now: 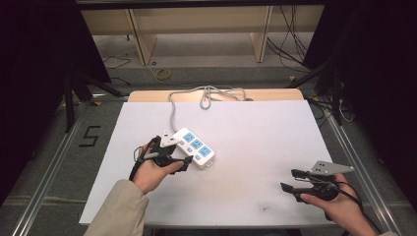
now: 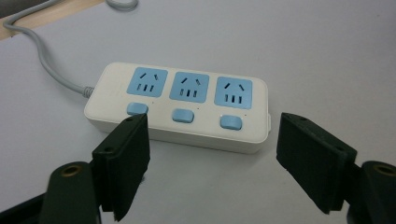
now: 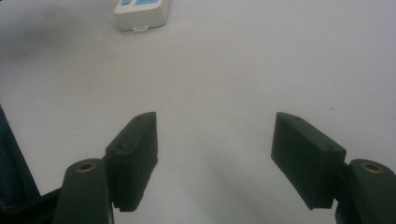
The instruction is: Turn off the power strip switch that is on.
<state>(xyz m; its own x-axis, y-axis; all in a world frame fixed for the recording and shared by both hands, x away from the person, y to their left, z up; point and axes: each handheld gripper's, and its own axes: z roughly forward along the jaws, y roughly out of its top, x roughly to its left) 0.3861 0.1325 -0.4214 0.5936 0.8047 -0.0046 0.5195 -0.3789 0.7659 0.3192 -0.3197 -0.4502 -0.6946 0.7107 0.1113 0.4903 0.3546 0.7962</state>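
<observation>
Glossy white plastic power strip (image 2: 177, 107) on matt white tabletop (image 1: 255, 147)

Beige sleeve (image 1: 118, 211), black fingers (image 2: 122, 161) with screws, grey three-cornered plates.

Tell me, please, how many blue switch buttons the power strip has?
3. On the power strip, one button sits below each blue socket: left, middle, right. None seem hidden.

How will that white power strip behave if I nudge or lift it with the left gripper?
The power strip lies flat and low, so it should slide rather than tip. Its smooth plastic shell may slip between the fingers. The grey cable trailing to the table's far edge will probably drag and swing it.
</observation>
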